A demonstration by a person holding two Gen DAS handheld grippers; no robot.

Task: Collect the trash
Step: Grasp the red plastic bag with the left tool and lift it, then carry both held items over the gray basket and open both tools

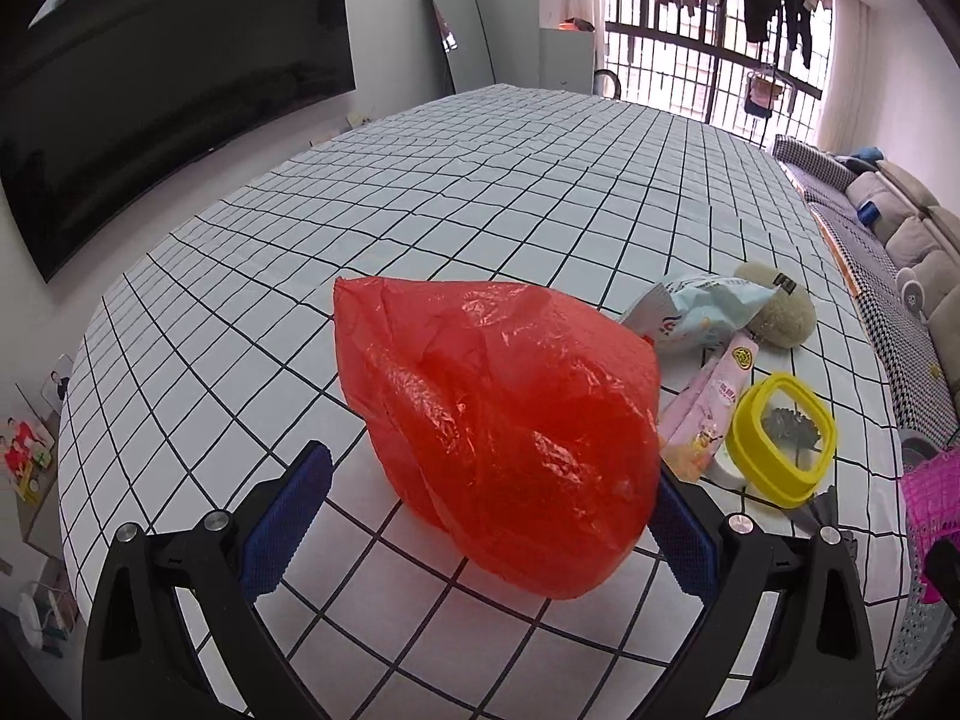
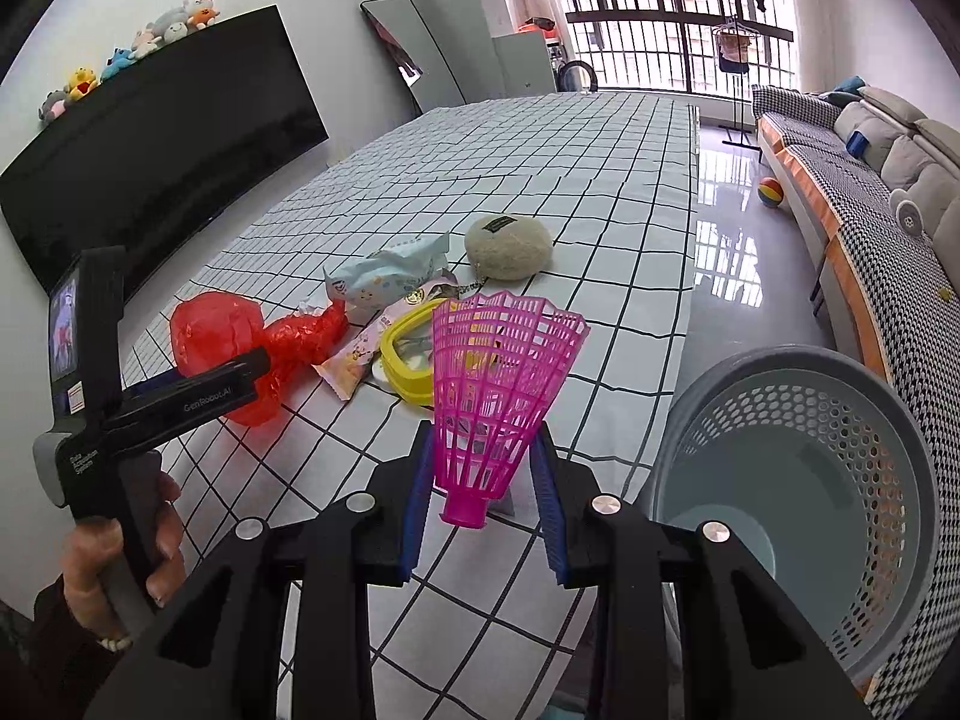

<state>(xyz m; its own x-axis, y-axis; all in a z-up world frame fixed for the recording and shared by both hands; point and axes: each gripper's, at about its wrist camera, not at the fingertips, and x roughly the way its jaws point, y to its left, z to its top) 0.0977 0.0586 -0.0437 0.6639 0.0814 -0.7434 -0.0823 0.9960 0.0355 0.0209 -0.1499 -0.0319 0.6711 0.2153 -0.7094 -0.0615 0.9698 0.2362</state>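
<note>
My right gripper pinches the pink shuttlecock, skirt up — the grey basket sits just right; left gripper spread around the red bag.

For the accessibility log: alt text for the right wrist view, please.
The right gripper holds a pink plastic shuttlecock between its fingers above a grid-patterned tablecloth, beside a grey perforated basket. Behind lie a red plastic bag, snack wrappers and a yellow-rimmed container.

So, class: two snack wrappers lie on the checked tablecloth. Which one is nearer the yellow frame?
The pink snack wrapper: its end touches the yellow frame. The pale blue snack wrapper lies farther back, beside the beige plush pouch.
</note>
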